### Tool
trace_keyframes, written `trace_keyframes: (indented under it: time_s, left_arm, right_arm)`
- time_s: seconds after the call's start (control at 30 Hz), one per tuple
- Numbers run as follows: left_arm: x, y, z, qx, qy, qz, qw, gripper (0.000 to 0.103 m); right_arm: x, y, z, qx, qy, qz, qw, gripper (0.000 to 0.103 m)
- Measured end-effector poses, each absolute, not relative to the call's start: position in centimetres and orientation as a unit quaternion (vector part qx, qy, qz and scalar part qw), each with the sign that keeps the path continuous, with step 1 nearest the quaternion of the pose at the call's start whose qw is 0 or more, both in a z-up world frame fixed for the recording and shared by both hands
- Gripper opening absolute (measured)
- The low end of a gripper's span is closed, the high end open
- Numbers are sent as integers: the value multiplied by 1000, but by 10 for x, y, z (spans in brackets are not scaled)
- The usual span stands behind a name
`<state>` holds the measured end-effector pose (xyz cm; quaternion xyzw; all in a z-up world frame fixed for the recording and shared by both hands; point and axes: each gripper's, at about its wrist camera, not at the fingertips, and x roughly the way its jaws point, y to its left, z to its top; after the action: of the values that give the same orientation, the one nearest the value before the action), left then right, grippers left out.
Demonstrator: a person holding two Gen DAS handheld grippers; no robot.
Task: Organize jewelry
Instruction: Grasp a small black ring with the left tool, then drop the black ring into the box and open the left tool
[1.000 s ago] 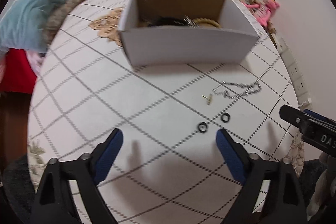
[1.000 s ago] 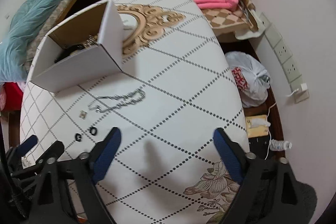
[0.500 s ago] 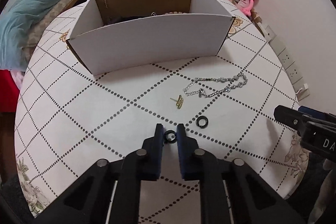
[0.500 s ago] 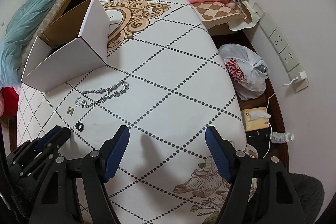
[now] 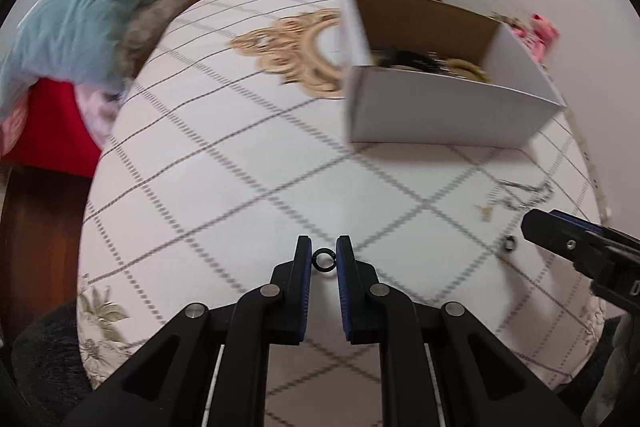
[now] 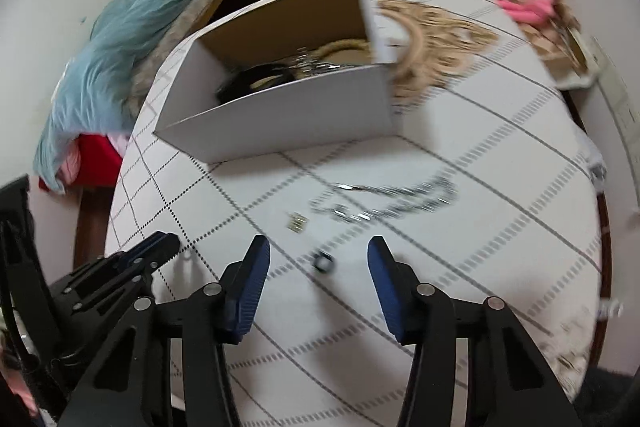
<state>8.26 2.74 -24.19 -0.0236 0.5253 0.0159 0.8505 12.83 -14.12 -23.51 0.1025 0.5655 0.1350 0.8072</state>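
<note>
While the left tool (image 5: 324, 253) pinches a black ring (image 5: 323, 260), only the right view shows a second ring (image 6: 324, 261)

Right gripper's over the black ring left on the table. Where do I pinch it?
Come straight down with the right gripper and pinch the black ring across its outer rim, one finger either side. It seems to lie flat on the table, so only the rim offers purchase; blur hides detail.

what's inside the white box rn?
The white box holds a dark bangle-like piece, a tan ring-shaped piece and a silvery tangle. Its front wall and motion blur hide the floor, so any smaller items can't be seen.
</note>
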Motion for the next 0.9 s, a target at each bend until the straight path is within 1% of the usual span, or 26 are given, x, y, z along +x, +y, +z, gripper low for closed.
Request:
trace_keyframes:
  time_s: [0.07,0.13,0.2,0.23,0.27,0.3,0.33,0.47,0.57,0.77,0.9]
  left_arm:
    - [82,37,-243,-34,527,23,849,10]
    - [82,42,-244,-40,527,25,849,10]
    - [81,46,-244,-42,526,25,849,10]
    - [81,46,-244,-43,525,24,849,10]
    - [83,47,-244,-45,525,23,849,10]
    - [85,48,-244,-46,525,23,849,10]
    - [86,48,-243,-47,525,22,849,10]
    - [88,49,-239,-52,522,20,851,10]
    - [88,49,-226,-62,515,13,855,10]
    - [109,37,-176,-85,481,-29,872,10]
    - [145,20,-144,-89,466,-72,877,10]
  right_arm:
    - [132,-126,-241,83,565,138,809,52]
    - [133,-114,-246,66,567,139,809,44]
    - [133,-105,-251,47,567,140,810,32]
    - [135,-103,-254,40,568,140,810,29]
    - [135,-99,-254,25,560,136,817,21]
    - [135,-96,-256,15,559,135,818,11]
    - [136,-92,-257,9,556,134,821,6]
    - [136,-92,-258,6,549,135,825,3]
    - [134,-107,-248,47,547,136,825,3]
    - [143,-149,-195,141,516,148,832,3]
    - [172,-160,-166,188,501,169,828,3]
